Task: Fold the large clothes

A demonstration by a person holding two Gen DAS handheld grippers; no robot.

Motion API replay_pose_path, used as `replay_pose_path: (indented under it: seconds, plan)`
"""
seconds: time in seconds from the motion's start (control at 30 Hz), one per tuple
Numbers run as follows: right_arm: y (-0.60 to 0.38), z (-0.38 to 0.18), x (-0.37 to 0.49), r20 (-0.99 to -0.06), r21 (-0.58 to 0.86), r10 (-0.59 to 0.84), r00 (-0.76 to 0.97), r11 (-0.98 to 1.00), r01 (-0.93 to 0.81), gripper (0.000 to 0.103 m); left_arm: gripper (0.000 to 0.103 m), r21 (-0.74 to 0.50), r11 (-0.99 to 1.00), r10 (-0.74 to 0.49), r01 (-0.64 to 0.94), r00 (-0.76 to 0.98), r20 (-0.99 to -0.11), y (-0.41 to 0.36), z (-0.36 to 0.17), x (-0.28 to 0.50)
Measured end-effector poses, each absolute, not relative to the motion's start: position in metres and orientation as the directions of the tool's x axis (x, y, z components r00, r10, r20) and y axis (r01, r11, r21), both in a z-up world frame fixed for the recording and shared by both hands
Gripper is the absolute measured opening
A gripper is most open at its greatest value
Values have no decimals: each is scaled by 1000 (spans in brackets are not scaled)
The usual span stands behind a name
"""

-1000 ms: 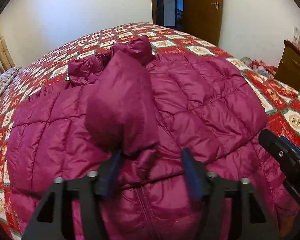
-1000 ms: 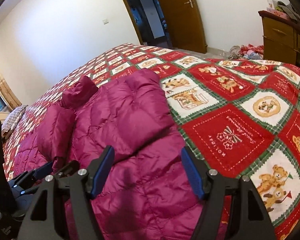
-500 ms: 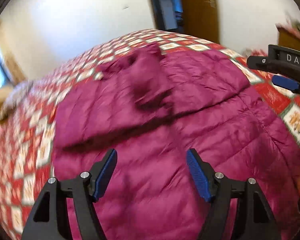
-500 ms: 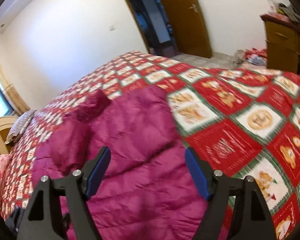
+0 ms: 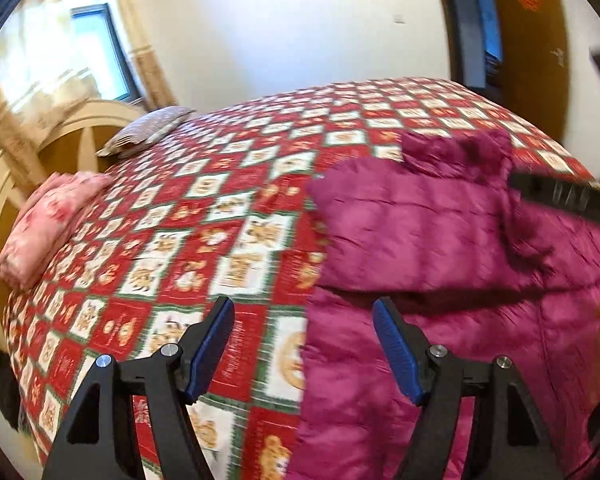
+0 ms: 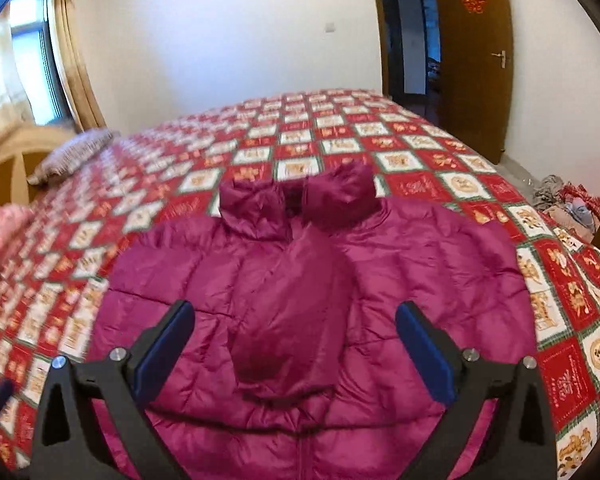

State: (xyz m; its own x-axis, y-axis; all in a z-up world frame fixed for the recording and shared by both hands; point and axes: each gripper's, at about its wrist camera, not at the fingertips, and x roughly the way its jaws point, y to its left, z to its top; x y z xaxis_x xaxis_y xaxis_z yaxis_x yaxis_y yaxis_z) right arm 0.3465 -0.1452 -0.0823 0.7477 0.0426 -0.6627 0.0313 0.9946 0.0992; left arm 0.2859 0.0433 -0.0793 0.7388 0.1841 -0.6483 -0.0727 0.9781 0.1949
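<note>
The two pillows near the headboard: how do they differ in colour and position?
The pink pillow is floral pink and lies at the bed's edge, nearer the camera. The grey pillow has a pale, fine pattern and lies farther away, near the window. Both rest on the red checked bedspread beside the headboard.

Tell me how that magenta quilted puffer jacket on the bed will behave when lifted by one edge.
The magenta quilted puffer jacket will probably flop and drape: its folded sleeve already sags softly. Its puffy quilting suggests that it is light for its bulk. The shiny fabric looks slippery, so folds may slide.
</note>
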Motion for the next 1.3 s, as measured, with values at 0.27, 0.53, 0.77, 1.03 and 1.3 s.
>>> replay_pose_path:
  seconds: [0.27, 0.53, 0.77, 1.03, 1.3]
  plan:
    - [-157, -111, 356, -728, 54, 6, 686, 997, 49, 74, 72, 168, 973, 228, -157, 742, -631, 68, -72, 293]
    - [-205, -108, 331, -712, 64, -52, 700, 988, 138, 74, 72, 161, 970, 241, -180, 728, -642, 78, -72, 297]
    - [-264, -120, 301, -757, 14, -192, 624, 951, 309, 74, 72, 179, 969, 246, -171, 724, -645, 72, -73, 297]
    - [-246, -59, 292, -606, 136, -87, 790, 968, 211, 74, 72, 174, 976, 214, -132, 730, -649, 54, -69, 315]
    - [-219, -95, 337, -668, 21, -107, 737, 986, 163, 74, 72, 221, 970, 225, -103, 731, -644, 12, -69, 374]
